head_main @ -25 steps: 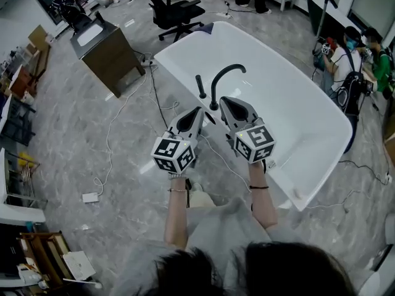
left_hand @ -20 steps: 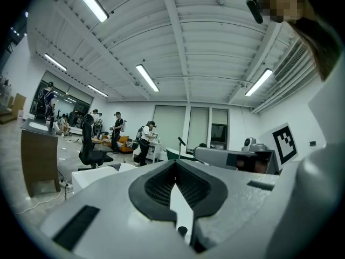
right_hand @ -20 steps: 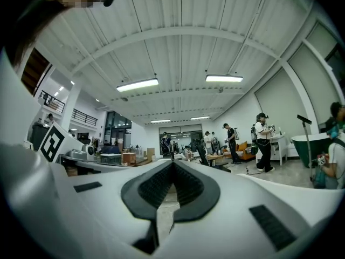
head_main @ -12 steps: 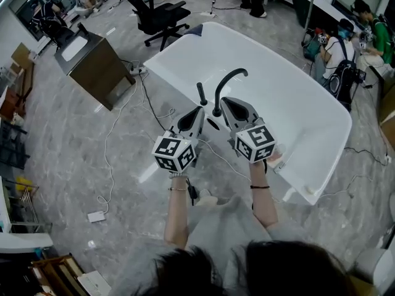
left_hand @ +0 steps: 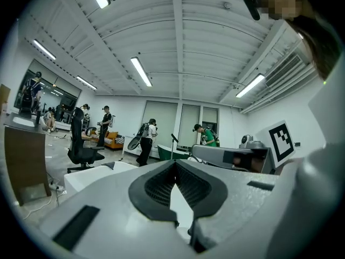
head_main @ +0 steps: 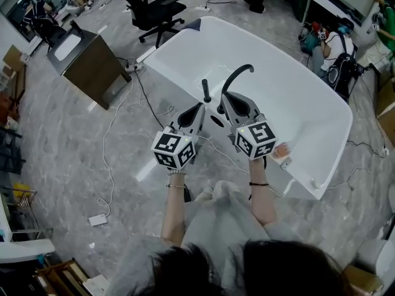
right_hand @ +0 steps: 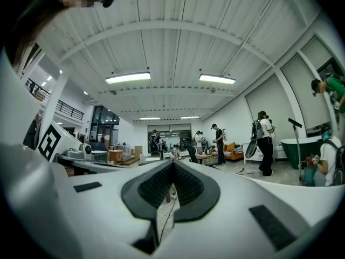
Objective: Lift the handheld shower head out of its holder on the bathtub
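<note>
A white bathtub [head_main: 308,113] stands ahead of me on the grey floor. On its near rim a black curved faucet [head_main: 236,76] rises, and left of it the black handheld shower head [head_main: 206,90] stands upright in its holder. My left gripper [head_main: 200,105] is shut and empty, its tips just short of the shower head's base. My right gripper [head_main: 224,95] is also shut and empty, beside the faucet's foot. Both point level toward the tub. In the left gripper view the closed gripper [left_hand: 174,162] fills the lower frame, with the tub's white edge [left_hand: 86,178] behind it.
A brown cabinet [head_main: 86,57] and a black office chair [head_main: 151,8] stand beyond the tub's left end. Cables [head_main: 114,134] trail over the floor at left. People [head_main: 338,48] crouch behind the tub at right. A small black oval fitting [head_main: 216,121] lies on the rim.
Both grippers have moved forward together toward the tub's rim, and the faucet and shower head now sit right at their tips. Both jaws stayed shut.
</note>
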{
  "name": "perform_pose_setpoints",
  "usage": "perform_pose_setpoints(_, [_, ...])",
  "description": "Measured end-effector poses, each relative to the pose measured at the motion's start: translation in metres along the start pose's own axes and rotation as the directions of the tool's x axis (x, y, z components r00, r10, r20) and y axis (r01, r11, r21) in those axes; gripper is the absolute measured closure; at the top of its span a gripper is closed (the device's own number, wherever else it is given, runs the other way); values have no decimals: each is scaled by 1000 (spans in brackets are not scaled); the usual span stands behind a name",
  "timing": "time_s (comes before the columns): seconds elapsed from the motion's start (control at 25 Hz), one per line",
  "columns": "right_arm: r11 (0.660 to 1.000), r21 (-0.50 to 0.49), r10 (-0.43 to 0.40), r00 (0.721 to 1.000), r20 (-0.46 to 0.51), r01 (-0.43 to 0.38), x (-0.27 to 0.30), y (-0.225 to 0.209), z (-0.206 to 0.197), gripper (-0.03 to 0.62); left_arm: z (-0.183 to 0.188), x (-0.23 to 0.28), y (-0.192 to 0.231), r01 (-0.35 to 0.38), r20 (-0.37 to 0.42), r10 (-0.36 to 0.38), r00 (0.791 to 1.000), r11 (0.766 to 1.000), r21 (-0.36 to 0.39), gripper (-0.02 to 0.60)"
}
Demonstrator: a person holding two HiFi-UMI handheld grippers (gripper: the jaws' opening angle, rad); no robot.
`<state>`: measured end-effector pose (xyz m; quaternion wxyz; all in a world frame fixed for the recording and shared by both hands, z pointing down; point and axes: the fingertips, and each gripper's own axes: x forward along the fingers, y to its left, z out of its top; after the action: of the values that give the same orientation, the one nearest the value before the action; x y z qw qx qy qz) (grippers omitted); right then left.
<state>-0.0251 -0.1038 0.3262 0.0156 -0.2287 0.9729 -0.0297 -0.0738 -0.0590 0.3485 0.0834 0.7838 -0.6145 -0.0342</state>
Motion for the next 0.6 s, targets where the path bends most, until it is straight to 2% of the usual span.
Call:
perform_pose_setpoints(0.24, [1000, -2, -3, 1000, -6, 3, 30, -8, -3, 594, 8, 11, 29, -14, 14, 14, 1000, 1000, -6, 577])
perform_pose_setpoints(0.6, [1000, -22, -6, 1000, 7, 6, 96, -42, 11, 594, 29, 57, 82, -20, 30, 20, 999, 1000, -5, 577])
